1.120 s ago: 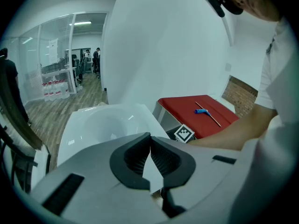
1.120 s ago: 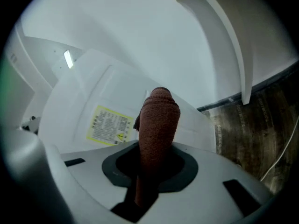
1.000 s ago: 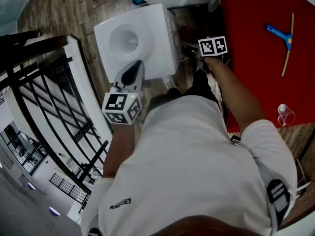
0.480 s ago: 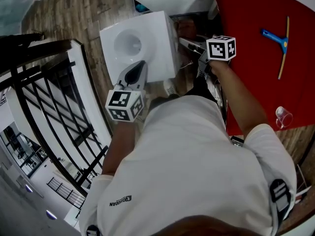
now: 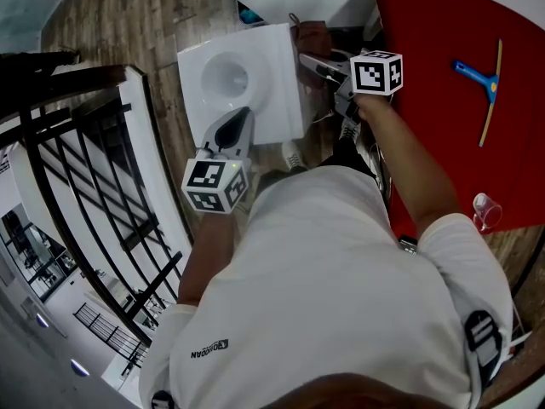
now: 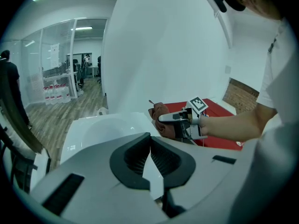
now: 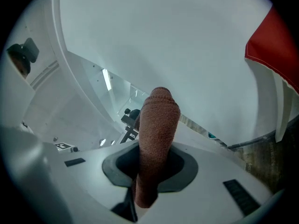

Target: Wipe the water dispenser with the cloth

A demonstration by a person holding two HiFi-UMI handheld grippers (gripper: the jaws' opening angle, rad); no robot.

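The water dispenser [image 5: 272,66] is a white box with a round recess in its top, seen from above in the head view. My left gripper [image 5: 239,114] rests over the near edge of that top, shut and empty; its own view shows the jaws closed tip to tip [image 6: 150,136] above the dispenser's white top [image 6: 103,127]. My right gripper [image 5: 312,61] is at the dispenser's right far corner, shut on a brown cloth [image 5: 312,37]. The cloth [image 7: 159,125] stands up between the right jaws [image 7: 156,148]. The left gripper view shows the cloth [image 6: 161,113] pressed at the dispenser's edge.
A red table [image 5: 443,24] stands to the right, with a blue squeegee [image 5: 481,79] on it and a clear cup [image 5: 484,211] near its front edge. A black railing [image 5: 85,186] runs along the left. The floor is wood.
My right gripper has carried the cloth farther away along the dispenser's right side toward its far corner. The left gripper has stayed on the near edge.
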